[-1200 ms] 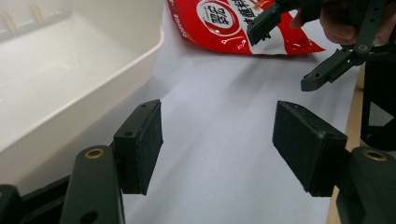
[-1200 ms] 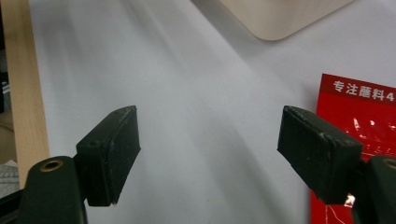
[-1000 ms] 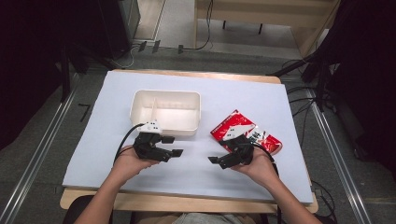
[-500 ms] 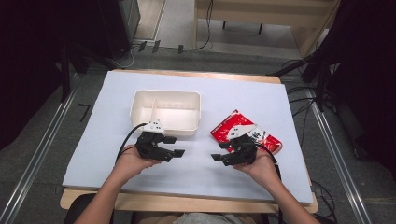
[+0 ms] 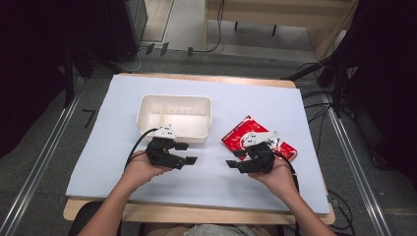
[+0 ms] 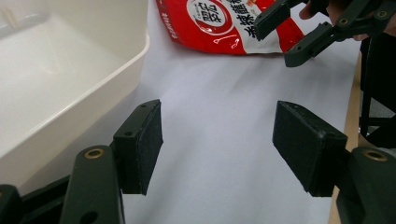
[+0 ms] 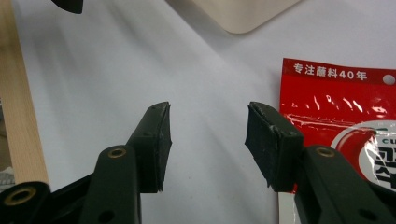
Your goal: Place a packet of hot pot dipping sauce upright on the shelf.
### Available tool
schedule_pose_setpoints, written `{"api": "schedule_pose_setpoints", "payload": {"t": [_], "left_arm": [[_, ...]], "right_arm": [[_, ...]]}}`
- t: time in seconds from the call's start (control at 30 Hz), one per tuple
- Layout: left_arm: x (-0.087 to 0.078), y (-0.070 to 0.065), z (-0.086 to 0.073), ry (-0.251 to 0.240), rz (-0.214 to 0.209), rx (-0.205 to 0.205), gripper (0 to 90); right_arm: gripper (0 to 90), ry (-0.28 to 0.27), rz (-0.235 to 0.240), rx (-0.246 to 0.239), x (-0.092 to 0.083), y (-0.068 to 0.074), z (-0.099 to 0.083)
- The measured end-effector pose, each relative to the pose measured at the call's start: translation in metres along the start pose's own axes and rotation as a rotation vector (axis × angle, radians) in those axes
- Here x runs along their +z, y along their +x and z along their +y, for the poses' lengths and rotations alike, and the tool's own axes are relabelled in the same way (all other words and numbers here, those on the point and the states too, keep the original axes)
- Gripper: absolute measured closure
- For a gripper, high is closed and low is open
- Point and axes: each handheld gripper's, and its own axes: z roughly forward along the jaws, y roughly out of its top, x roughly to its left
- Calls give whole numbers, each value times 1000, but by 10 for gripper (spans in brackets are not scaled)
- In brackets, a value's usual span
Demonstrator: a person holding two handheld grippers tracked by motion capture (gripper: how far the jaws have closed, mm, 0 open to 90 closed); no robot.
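White tub (image 5: 176, 115), pale sheet (image 5: 275, 105), wooden table edge (image 5: 206, 212)

Even overhead light on the white table cover (image 5: 295, 105), dark surround. Soft shadows only. Glare streaks on the red packet (image 7: 343, 109). Gripper views: near jaws slightly soft, far edges blurred. High view sharp, mild wide-angle bend.

Grey floor (image 5: 187, 29), wooden furniture (image 5: 275, 14), dark surroundings.

Red printed pouch (image 5: 246, 136) lies flat beside the white tub (image 5: 175, 117).
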Motion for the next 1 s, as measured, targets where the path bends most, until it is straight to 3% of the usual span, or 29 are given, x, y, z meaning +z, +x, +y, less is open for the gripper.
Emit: {"api": "schedule_pose_setpoints", "payload": {"t": [0.5,0.77,1.0], "left_arm": [[5,-1,6,-1,-14,11,341],[5,-2,7,-7,-4,16,342],[4,-3,8,-19,-7,16,342]], "right_arm": [[563,-11,-26,49,-13,-7,-6],[665,-23,-54,81,-26,-13,-7],[702,-36,-82,103,-37,-20,-9]]}}
